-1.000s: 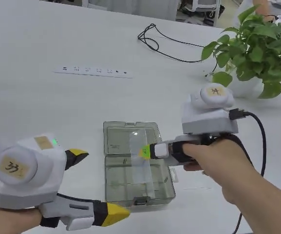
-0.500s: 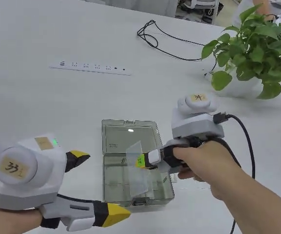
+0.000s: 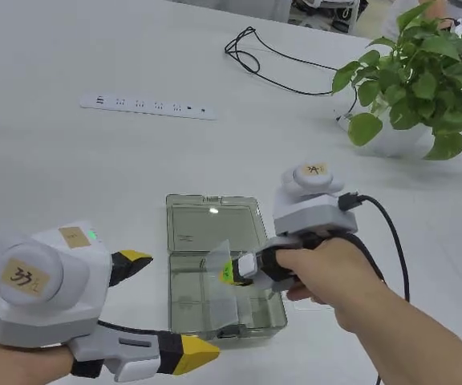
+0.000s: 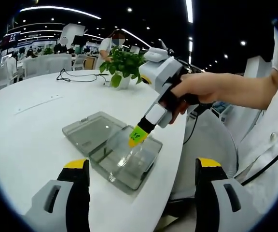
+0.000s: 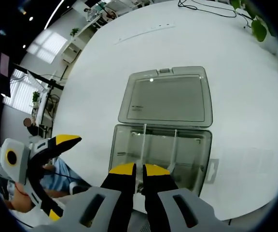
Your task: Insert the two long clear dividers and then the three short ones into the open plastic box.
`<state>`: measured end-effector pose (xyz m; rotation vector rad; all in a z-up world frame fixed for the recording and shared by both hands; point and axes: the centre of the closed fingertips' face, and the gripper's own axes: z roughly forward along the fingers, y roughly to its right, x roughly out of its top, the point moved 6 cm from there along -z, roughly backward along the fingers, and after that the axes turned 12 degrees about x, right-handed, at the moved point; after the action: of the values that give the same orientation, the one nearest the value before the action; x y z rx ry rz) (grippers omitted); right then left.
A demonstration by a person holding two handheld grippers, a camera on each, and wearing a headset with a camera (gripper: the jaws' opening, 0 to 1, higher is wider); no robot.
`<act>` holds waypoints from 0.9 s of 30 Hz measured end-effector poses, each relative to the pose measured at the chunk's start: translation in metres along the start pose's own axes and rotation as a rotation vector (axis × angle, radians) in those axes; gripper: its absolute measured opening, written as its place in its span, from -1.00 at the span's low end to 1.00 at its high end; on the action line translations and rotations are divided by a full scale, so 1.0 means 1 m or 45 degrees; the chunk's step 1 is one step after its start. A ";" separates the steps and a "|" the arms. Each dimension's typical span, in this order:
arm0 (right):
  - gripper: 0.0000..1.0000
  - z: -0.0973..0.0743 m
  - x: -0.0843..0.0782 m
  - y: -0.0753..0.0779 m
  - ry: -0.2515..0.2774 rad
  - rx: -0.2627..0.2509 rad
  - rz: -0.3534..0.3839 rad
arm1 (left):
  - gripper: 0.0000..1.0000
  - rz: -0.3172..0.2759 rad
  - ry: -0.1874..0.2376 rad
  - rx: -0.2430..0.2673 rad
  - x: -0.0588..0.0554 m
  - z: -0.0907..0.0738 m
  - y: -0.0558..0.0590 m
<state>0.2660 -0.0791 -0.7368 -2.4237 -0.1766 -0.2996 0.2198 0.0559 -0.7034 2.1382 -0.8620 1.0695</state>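
Observation:
The open plastic box lies on the white table with its lid flat behind the base. My right gripper is shut on a clear divider, which hangs tilted into the base. In the right gripper view the shut gripper holds the divider edge-on over the base; another thin clear strip stands to its right. My left gripper is open at the lower left, clear of the box. In the left gripper view, the left gripper faces the box and divider.
A white power strip lies far back on the table. A black cable loops behind it. A potted plant stands at the back right. A small clear piece lies on the table beside the box's right side.
My right gripper has carried the clear divider down and a little left, lower into the box's base. The left gripper has stayed open in place.

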 end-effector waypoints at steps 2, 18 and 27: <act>-0.87 0.002 0.000 0.001 -0.003 -0.006 -0.011 | 0.84 0.000 -0.002 0.002 0.000 0.000 0.000; -0.87 0.007 0.001 -0.002 -0.008 -0.052 -0.109 | 0.82 -0.011 -0.012 -0.010 0.000 0.002 0.002; -0.87 0.008 0.002 -0.007 -0.014 -0.096 -0.220 | 0.81 -0.017 -0.014 -0.008 -0.001 0.002 0.002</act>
<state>0.2683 -0.0678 -0.7378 -2.4897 -0.3868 -0.3767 0.2188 0.0533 -0.7044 2.1438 -0.8538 1.0474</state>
